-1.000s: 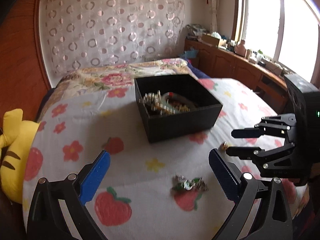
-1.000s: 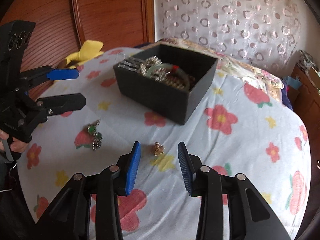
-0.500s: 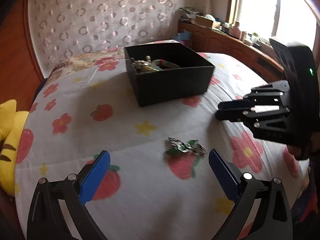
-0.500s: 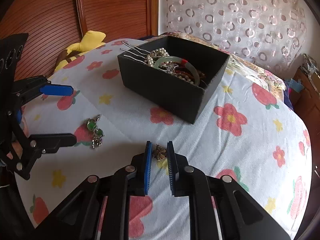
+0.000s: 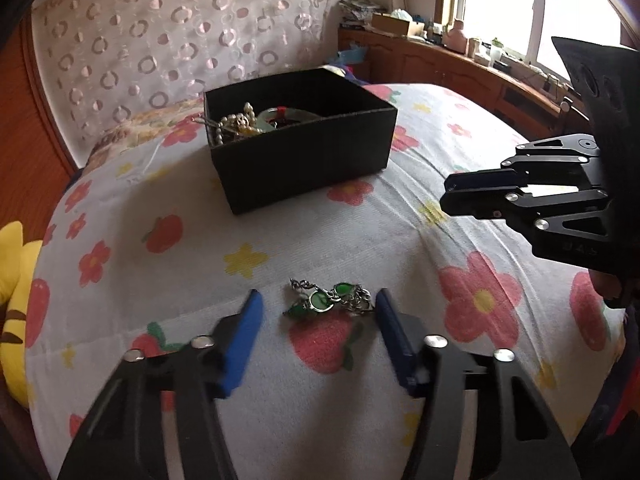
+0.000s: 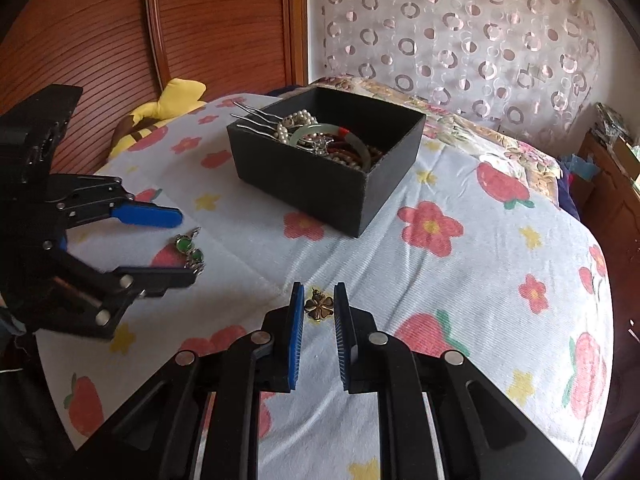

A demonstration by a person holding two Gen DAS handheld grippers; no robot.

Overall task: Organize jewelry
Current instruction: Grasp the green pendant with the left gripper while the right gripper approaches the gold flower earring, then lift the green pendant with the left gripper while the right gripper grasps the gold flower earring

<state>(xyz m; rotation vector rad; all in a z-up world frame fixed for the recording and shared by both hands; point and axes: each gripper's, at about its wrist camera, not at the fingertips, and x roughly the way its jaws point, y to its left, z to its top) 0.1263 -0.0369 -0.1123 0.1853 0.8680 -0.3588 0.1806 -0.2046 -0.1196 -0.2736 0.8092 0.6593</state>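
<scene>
A black box (image 5: 304, 160) holding pearls, a jade bangle and hairpins sits on the flowered bedspread; it also shows in the right wrist view (image 6: 320, 184). A green-stone silver pendant (image 5: 326, 300) lies on the cover between the fingers of my left gripper (image 5: 318, 306), which is open around it and low over it. In the right wrist view the pendant (image 6: 190, 252) lies between the left gripper's fingers (image 6: 152, 216). A small gold clover charm (image 6: 319, 305) sits between the pads of my right gripper (image 6: 319, 306), which is nearly closed around it; contact is not clear.
A yellow plush toy (image 6: 160, 112) lies at the bed's edge by the wooden headboard (image 6: 120, 40). A wooden cabinet (image 5: 460, 68) with clutter runs under the window. The bedspread (image 6: 480, 280) slopes away at the sides.
My left gripper has dropped toward the green pendant and narrowed around it. My right gripper has narrowed from wide open to close around the gold charm.
</scene>
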